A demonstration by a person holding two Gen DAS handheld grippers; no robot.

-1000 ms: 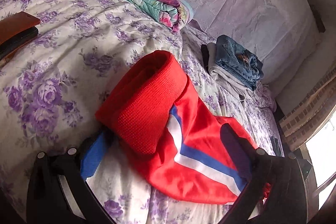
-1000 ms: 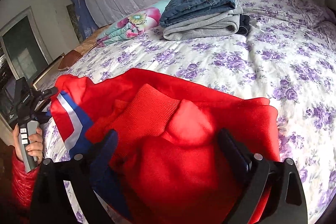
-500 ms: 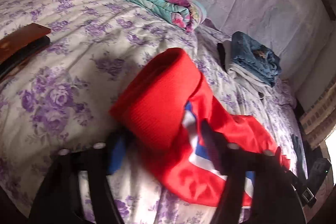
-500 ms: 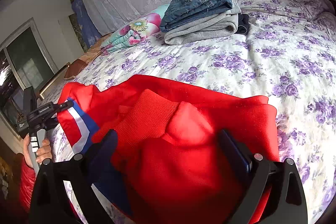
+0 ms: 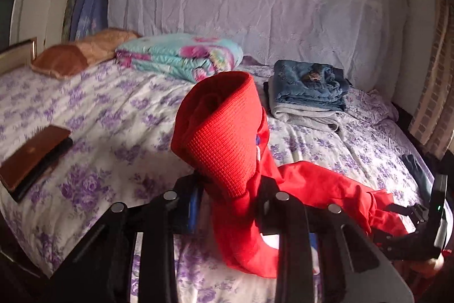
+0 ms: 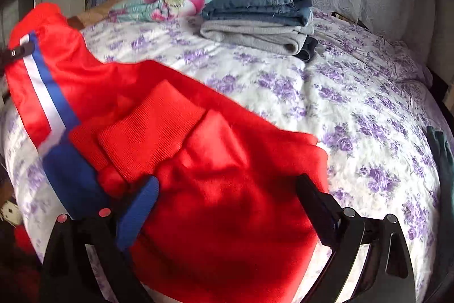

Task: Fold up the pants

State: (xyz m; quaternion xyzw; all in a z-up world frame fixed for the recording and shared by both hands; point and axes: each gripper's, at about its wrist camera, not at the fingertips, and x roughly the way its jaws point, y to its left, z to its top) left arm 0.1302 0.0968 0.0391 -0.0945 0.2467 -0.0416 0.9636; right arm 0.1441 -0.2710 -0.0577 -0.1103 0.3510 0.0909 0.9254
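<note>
Red track pants [image 6: 215, 169] with a blue and white side stripe [image 6: 48, 101] lie on the floral bed. My left gripper [image 5: 229, 189] is shut on the pants' leg end and holds it lifted, the ribbed red cuff [image 5: 224, 129] standing up above the fingers. My right gripper [image 6: 227, 189] is open, its fingers [image 6: 315, 200] spread over the pants' near part, with red cloth lying between them. In the right wrist view the lifted leg rises at far left.
A stack of folded jeans [image 6: 261, 2] and grey pants [image 6: 255, 33] sits near the headboard. A folded floral quilt [image 5: 181, 56] and a brown pillow [image 5: 76, 56] lie beside it. A brown book [image 5: 31, 158] lies on the bed's left side.
My left gripper has closed on the pants' leg end and raised it off the bed. The right gripper has stayed open over the pants.
</note>
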